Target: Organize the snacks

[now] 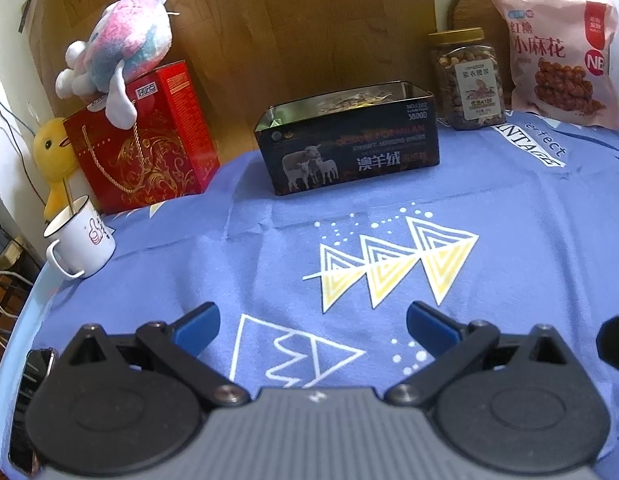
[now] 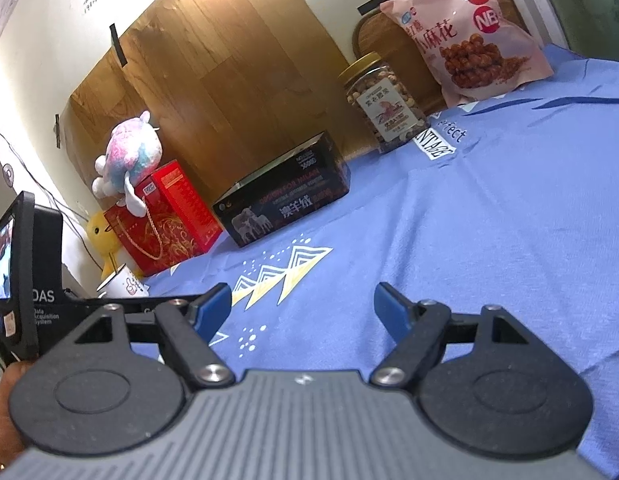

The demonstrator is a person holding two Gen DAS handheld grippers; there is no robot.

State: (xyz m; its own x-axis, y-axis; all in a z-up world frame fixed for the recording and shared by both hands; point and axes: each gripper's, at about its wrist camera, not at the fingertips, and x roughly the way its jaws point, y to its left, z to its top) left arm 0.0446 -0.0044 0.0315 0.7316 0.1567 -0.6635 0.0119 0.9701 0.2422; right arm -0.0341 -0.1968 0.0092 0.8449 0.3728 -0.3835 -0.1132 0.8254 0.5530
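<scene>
1. My left gripper sits low over the blue cloth on the near side, fingers spread wide with nothing between them.
2. My right gripper is the same: fingers wide apart, holding nothing, above bare cloth and well apart from every snack.
3. The black tin stands at the far middle of the table with no lid on it. Through the left wrist view I make out some packets inside, so I judge part of the sorting is already done; how many, I cannot tell.
4. To the right of the tin, the nut jar with its gold lid stands upright on the cloth, outside the tin.
5. Further right, at the far corner, the pink snack bag leans upright against the wall, also outside the tin.
6. On the far left are a red gift box with a plush toy on top, a yellow duck and a white mug; none look like snacks to move.
7. My reading: jar and bag are what is left, if they belong in or beside the tin, and neither claw has started a reach.
</scene>
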